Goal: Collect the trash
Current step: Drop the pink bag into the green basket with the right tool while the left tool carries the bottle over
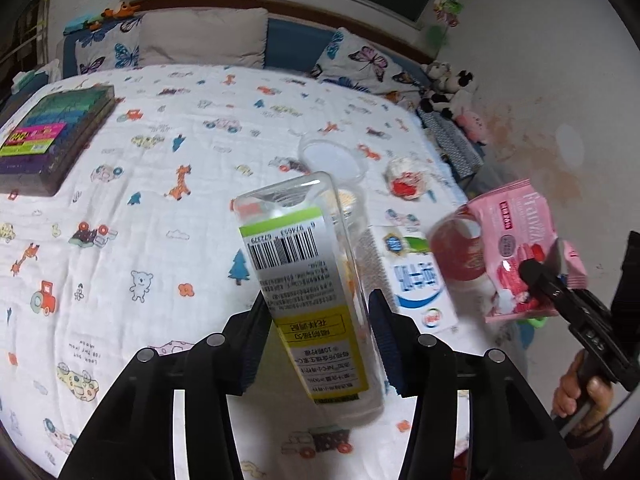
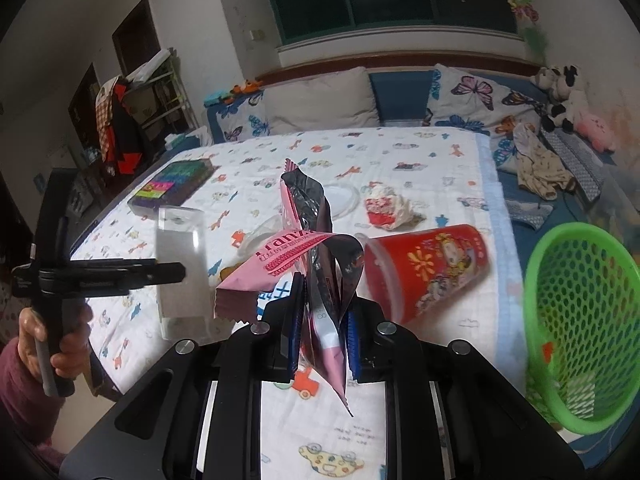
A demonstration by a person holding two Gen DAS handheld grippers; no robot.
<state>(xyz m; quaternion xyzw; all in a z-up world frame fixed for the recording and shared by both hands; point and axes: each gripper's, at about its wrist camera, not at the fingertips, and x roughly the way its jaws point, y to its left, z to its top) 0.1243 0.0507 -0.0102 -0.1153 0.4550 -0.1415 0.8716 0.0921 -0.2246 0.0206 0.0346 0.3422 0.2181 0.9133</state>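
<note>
My left gripper [image 1: 316, 312] is shut on a clear plastic bottle [image 1: 308, 280] with a yellow-green label, held above the bed; the bottle also shows in the right wrist view [image 2: 182, 268]. My right gripper [image 2: 322, 320] is shut on a pink snack wrapper [image 2: 308, 248], which also shows in the left wrist view [image 1: 516, 248]. A red paper cup [image 2: 428, 268] lies on its side on the bed. A crumpled red-and-white wrapper [image 2: 386, 206], a clear plastic lid [image 1: 334, 158] and a white-and-blue milk carton [image 1: 416, 280] lie on the bed.
A green mesh basket [image 2: 580, 320] stands at the bed's right edge. A dark box of coloured items [image 1: 52, 136] lies on the bed's left side. Pillows [image 2: 320, 100] and plush toys [image 2: 560, 96] line the headboard and right wall.
</note>
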